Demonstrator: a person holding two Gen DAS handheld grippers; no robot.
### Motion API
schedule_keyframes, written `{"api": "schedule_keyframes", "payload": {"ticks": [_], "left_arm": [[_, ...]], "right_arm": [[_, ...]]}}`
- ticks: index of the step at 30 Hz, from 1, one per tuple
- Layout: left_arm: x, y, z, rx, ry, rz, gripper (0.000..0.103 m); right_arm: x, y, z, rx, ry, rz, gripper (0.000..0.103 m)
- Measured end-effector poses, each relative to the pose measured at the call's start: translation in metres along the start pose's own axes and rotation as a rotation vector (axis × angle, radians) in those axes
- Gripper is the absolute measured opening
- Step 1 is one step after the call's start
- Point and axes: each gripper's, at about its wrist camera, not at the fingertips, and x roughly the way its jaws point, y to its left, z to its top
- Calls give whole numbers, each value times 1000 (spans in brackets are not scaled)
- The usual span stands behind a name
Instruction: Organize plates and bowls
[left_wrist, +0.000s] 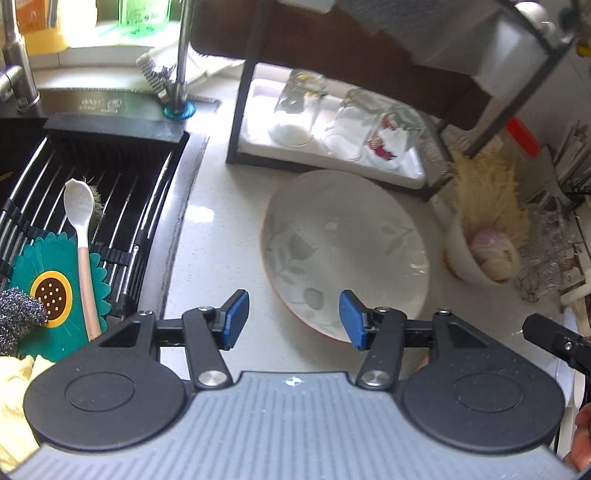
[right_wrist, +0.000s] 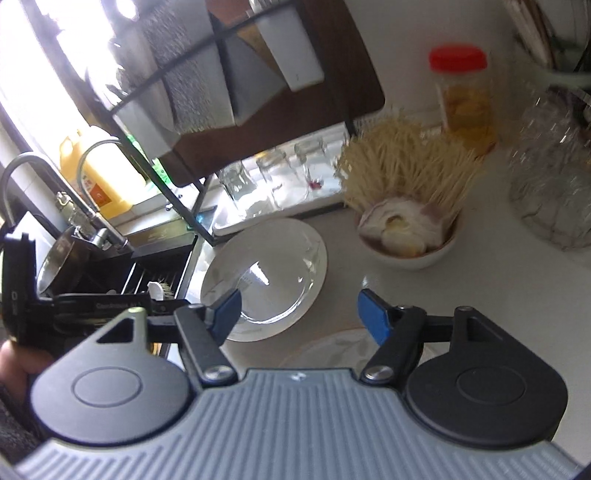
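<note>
A white plate with a grey leaf pattern (left_wrist: 343, 251) lies on the pale counter in front of the dish rack; it also shows in the right wrist view (right_wrist: 266, 273). My left gripper (left_wrist: 293, 319) is open and empty, hovering over the plate's near rim. My right gripper (right_wrist: 299, 314) is open and empty, just short of the plate. A second plate (right_wrist: 332, 350) lies under the right gripper, partly hidden. A small white bowl (right_wrist: 410, 254) holding garlic and sticks stands to the right; it also shows in the left wrist view (left_wrist: 465, 258).
A black dish rack (left_wrist: 236, 122) with upturned glasses (left_wrist: 351, 122) stands behind the plate. The sink (left_wrist: 92, 206) with a wire drainer, white spoon (left_wrist: 79, 210) and green sponge lies left. A red-lidded jar (right_wrist: 465, 96) and glass containers (right_wrist: 550, 177) stand at the right.
</note>
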Motion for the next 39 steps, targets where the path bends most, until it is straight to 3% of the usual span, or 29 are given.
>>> {"api": "schedule_keyframes", "payload": {"ticks": [4, 9, 15, 20, 32, 34, 39], "left_arm": [[21, 14, 10, -14, 24, 0, 60], [46, 26, 23, -25, 51, -20, 60], [68, 38, 44, -2, 56, -10, 58], [84, 38, 58, 19, 71, -51, 51], [111, 28, 83, 96, 102, -111, 26], [113, 26, 86, 102, 105, -118, 20], [114, 23, 91, 121, 120, -124, 19]], "right_arm": [[34, -2, 2, 68, 44, 4, 71], [70, 0, 3, 53, 82, -28, 68], [97, -7, 6, 102, 107, -77, 45], [115, -13, 9, 140, 127, -95, 31], [140, -17, 15, 159, 120, -112, 14], [141, -18, 15, 156, 124, -107, 13], [142, -20, 17, 159, 140, -86, 14]]}}
